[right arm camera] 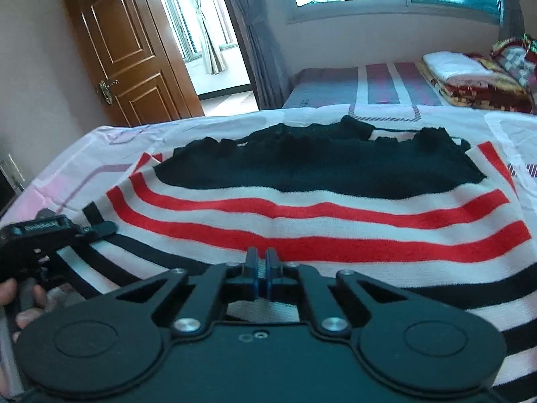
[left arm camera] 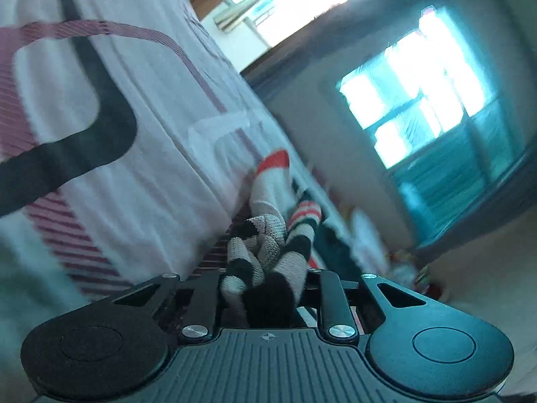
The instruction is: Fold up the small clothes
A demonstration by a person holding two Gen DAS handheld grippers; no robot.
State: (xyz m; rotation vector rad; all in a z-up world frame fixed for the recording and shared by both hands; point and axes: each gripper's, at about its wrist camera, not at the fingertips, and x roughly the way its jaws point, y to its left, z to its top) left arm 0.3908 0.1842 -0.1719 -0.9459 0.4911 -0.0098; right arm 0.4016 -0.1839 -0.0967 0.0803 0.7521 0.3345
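On the bed, a striped knit sweater lies spread flat, its black part toward the far edge, red and white bands in the middle and black and white bands nearest. At the sweater's left edge the left gripper is clamped on the fabric; its own view shows a bunched fold of striped knit between its jaws. At the sweater's near hem, the right gripper has its jaws pressed together on the knit's edge. Beyond the sweater stands a wooden door.
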